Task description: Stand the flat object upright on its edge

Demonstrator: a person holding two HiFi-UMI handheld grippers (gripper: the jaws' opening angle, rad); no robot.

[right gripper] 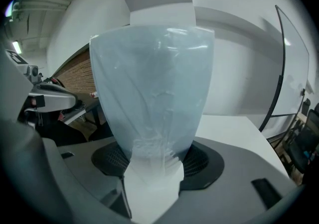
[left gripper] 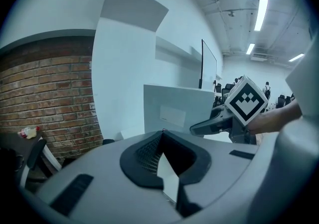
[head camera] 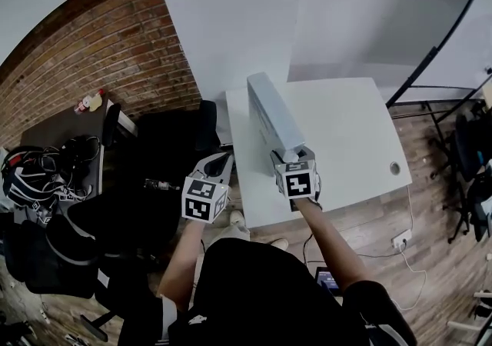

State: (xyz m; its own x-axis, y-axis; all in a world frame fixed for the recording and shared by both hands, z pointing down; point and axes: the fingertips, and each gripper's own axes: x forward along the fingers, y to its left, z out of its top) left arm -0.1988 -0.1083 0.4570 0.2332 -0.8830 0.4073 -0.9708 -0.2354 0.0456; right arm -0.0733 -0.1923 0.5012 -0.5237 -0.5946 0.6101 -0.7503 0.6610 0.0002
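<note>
Person's dark-clothed torso (head camera: 261, 291) at bottom of head view, both forearms reaching forward. Right gripper (head camera: 293, 157) clamped on near end of flat object (head camera: 269, 114). Object upright on long edge on white table (head camera: 346, 137), just inside and roughly parallel to table's left edge; long axis runs away from person toward white wall, broad faces left and right. Wide bare tabletop to its right. Left gripper (head camera: 221, 160) closed, empty, off table's left edge above black chair (head camera: 165, 144).
</note>
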